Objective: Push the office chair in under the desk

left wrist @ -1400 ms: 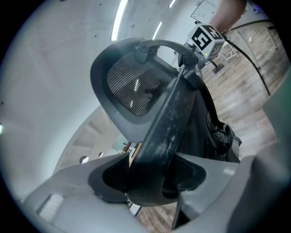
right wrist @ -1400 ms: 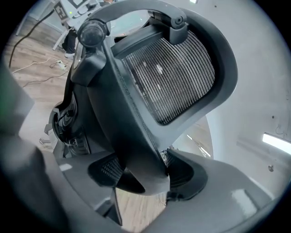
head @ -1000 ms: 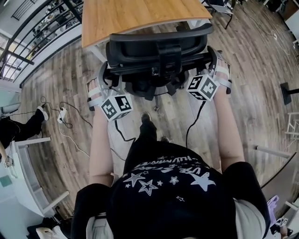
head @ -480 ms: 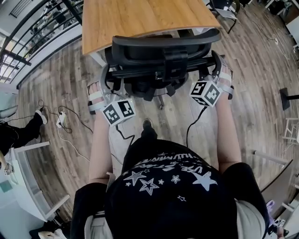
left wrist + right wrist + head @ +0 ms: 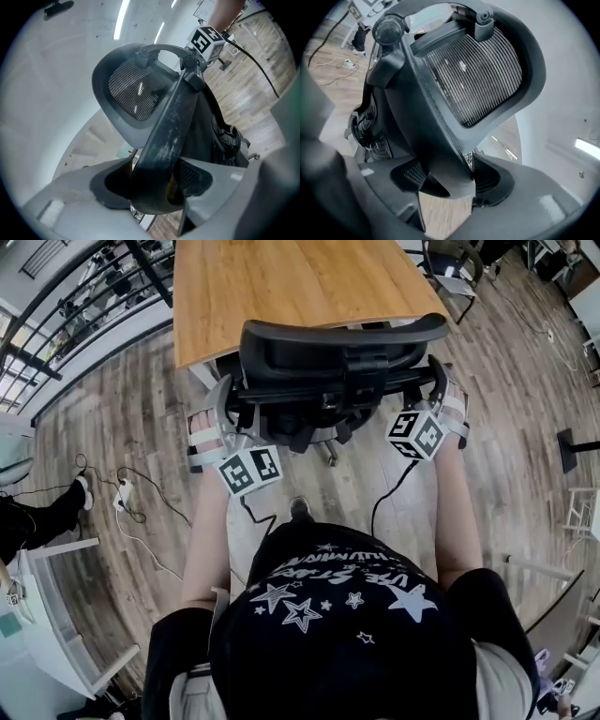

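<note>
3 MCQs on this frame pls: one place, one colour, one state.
1. Where is the office chair?
A) upright at the near edge of the desk
B) on top of the desk
C) tipped over on the floor

2. Desk top colour?
A) white
B) wood brown
C) black

3. The left gripper is:
A) open and empty
B) shut on a cable
C) shut on the office chair's back frame

Key: 1A, the head view shows it standing at the desk edge. 2B, the top shows orange-brown grain. 3C, the left gripper view shows the pads pressing the frame bar.
</note>
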`<state>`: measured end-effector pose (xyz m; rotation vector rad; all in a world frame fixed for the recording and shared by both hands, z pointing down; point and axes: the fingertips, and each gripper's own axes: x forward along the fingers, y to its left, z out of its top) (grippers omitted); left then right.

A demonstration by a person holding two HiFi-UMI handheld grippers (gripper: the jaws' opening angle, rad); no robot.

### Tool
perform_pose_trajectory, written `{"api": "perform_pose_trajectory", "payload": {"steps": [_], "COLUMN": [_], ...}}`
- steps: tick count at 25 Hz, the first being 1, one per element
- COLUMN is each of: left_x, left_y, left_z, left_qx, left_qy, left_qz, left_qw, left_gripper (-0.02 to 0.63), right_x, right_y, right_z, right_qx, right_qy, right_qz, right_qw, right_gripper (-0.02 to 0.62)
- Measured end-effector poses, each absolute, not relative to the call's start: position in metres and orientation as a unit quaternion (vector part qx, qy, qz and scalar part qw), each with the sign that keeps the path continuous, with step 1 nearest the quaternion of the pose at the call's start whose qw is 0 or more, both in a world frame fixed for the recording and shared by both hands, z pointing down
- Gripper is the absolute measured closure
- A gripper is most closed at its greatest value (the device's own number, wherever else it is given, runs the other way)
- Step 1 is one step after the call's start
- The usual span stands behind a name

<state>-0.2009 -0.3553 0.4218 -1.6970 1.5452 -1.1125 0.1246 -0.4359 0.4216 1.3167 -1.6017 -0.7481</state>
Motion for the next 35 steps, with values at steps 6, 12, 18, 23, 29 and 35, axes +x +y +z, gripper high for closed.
{"api": "perform_pose_trajectory", "payload": {"steps": [6, 12, 18, 23, 29, 35], "left_x": [-0.207, -0.219, -0.224, -0.221, -0.216, -0.215], "left_y": [-0.367, -0.405, -0.407, -0.418, -0.435, -0.463], "left_z": [0.424, 0.428, 0.426, 0.423, 0.426, 0.426], "left_qx": [-0.641, -0.649, -0.649, -0.645, -0.638, -0.629], "left_qy": [0.572, 0.561, 0.563, 0.567, 0.574, 0.587], "left_qz": [-0.409, -0.407, -0.404, -0.407, -0.415, -0.421], "left_qw": [0.308, 0.312, 0.314, 0.311, 0.301, 0.288], "left_gripper": [0.34, 0.34, 0.339, 0.339, 0.339, 0.339], "right_x": [0.119, 0.108, 0.104, 0.107, 0.109, 0.109], "right_y": [-0.446, -0.48, -0.478, -0.498, -0.524, -0.556], "right_z": [0.423, 0.427, 0.426, 0.424, 0.427, 0.425], "right_qx": [0.543, 0.548, 0.545, 0.545, 0.535, 0.525], "right_qy": [-0.637, -0.626, -0.623, -0.622, -0.626, -0.629], "right_qz": [-0.299, -0.292, -0.297, -0.3, -0.31, -0.327], "right_qw": [0.459, 0.472, 0.475, 0.475, 0.475, 0.47], "right_gripper": [0.311, 0.311, 0.313, 0.313, 0.311, 0.313]}}
